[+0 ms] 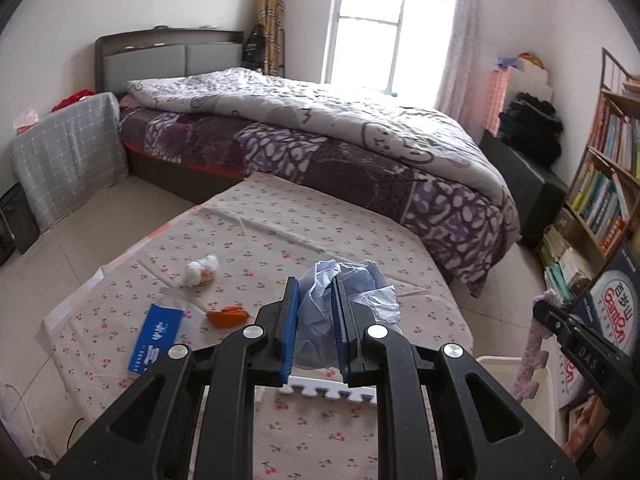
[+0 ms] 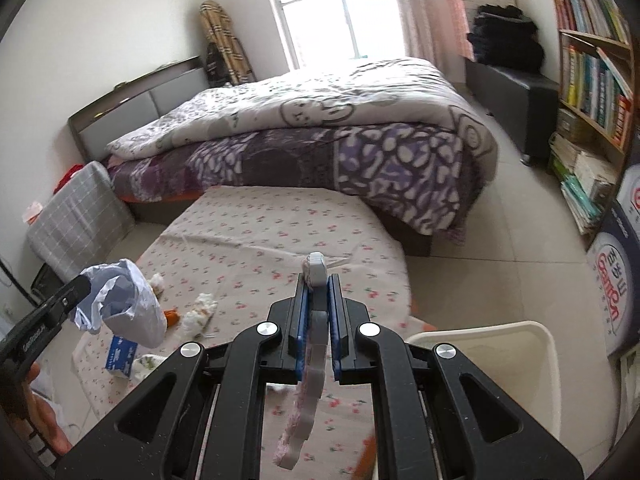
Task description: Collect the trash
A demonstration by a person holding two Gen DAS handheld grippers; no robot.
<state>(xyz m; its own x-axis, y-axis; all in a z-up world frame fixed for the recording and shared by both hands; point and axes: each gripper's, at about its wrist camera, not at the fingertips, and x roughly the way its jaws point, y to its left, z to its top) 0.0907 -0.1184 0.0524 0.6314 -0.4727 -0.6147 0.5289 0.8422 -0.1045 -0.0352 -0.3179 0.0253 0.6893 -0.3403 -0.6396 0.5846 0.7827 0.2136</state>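
Note:
My left gripper [image 1: 316, 304] is shut on a crumpled pale blue plastic bag [image 1: 360, 292], held above the floral-cloth table [image 1: 280, 224]; the bag also shows in the right wrist view [image 2: 124, 300]. My right gripper [image 2: 318, 300] is shut on a pink-and-white foam puzzle-mat strip [image 2: 310, 368], which hangs down between the fingers; it also shows in the left wrist view [image 1: 530, 356]. On the table lie a white tissue wad [image 1: 202, 270], an orange peel [image 1: 226, 315] and a blue packet [image 1: 156, 338].
A white bin [image 2: 516, 364] stands at the table's right edge. A foam mat piece [image 1: 328, 390] lies on the table near me. A bed [image 1: 320, 148] is beyond the table. A bookshelf [image 2: 592, 80] stands at the right.

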